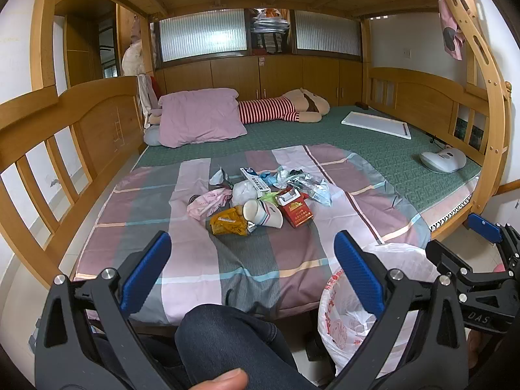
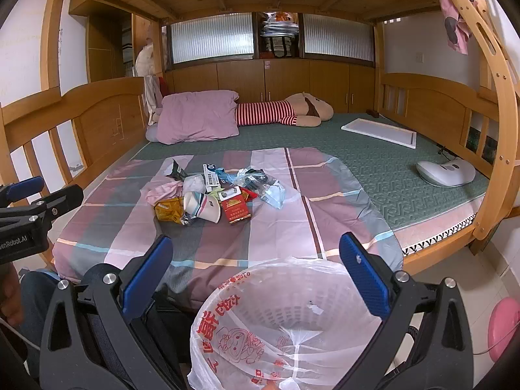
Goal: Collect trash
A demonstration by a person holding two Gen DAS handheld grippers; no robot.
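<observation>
A pile of trash lies on the checked sheet [image 1: 201, 260] on the bed: a white paper cup [image 1: 264, 213] on its side, a red cigarette box [image 1: 296, 210], a yellow wrapper [image 1: 227, 224], a pink wrapper [image 1: 208, 202] and clear plastic packets [image 1: 308, 183]. The pile shows in the right wrist view too, with the cup [image 2: 202, 207] and red box [image 2: 234, 209]. A bin lined with a white plastic bag [image 2: 286, 321] stands at the bed's foot. My left gripper [image 1: 252, 261] is open and empty, short of the pile. My right gripper [image 2: 255, 268] is open and empty above the bin.
A pink pillow [image 1: 200, 120], a striped plush toy [image 1: 282, 109], a white board [image 1: 377, 123] and a white device [image 1: 443, 159] lie farther back on the green mattress. Wooden bed rails [image 1: 65, 149] flank the left and right. A person's knee [image 1: 227, 341] is below the left gripper.
</observation>
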